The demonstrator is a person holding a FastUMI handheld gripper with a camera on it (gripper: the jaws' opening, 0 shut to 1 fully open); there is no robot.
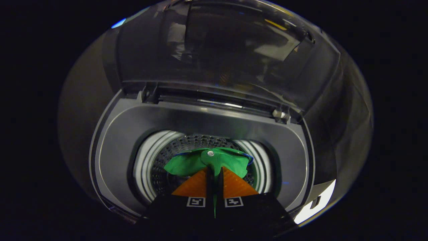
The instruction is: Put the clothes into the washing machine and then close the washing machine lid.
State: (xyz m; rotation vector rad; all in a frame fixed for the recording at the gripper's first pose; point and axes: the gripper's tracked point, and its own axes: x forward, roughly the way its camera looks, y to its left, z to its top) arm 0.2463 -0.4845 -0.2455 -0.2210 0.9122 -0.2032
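Observation:
A grey top-loading washing machine stands open beneath me, its dark see-through lid tilted up at the back. Inside the round opening I see the perforated metal drum with its white rim. My gripper hangs over the drum mouth with its fingers pressed together on a green garment. The cloth bunches out ahead of the fingertips and carries a small silver snap button. A thin strip of green also runs down the narrow gap between the fingers.
The lid's hinge bar runs across the back of the machine's top, with a metal hinge piece at the right. A bright white panel shows at the machine's front right corner. The surroundings are dark.

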